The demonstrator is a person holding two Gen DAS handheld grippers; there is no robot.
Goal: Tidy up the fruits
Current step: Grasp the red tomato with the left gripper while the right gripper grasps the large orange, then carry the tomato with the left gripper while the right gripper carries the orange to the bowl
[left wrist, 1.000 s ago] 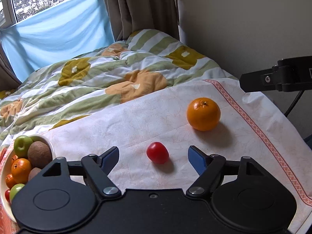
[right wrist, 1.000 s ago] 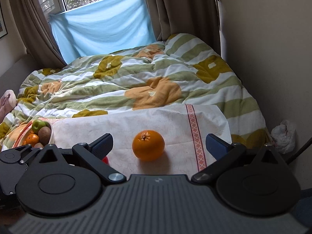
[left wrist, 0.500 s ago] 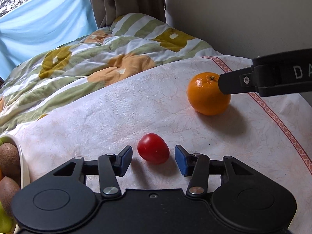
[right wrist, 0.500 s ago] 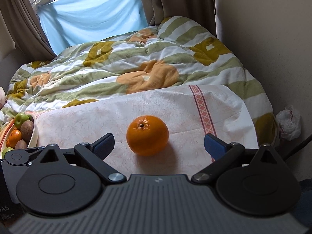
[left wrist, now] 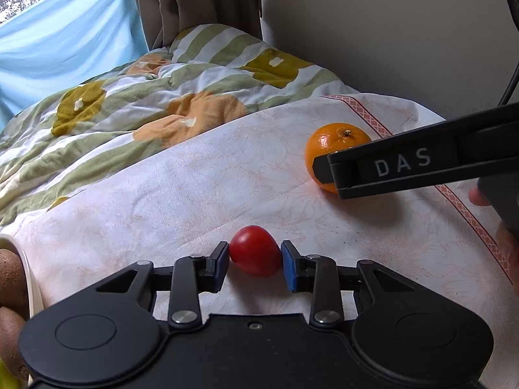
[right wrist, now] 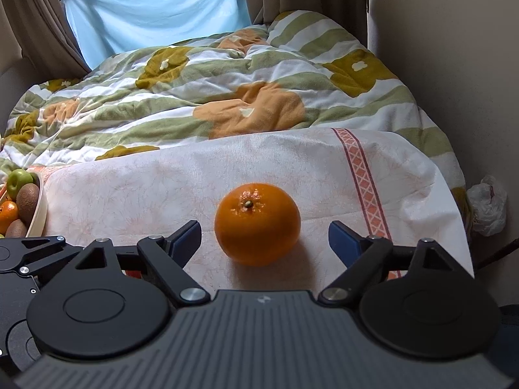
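Note:
A small red tomato lies on the white cloth. My left gripper is shut on it, both blue pads touching its sides. An orange sits on the same cloth; it also shows in the left wrist view. My right gripper is open, its fingers on either side of the orange without touching it. The right gripper's black finger crosses in front of the orange in the left wrist view.
A white bowl with a green apple, kiwis and small oranges stands at the cloth's left end. A flowered quilt covers the bed behind. A wall runs along the right; a white bag lies on the floor.
My left gripper has closed in on the tomato and gripped it. My right gripper has moved forward, so its open fingers now flank the orange.

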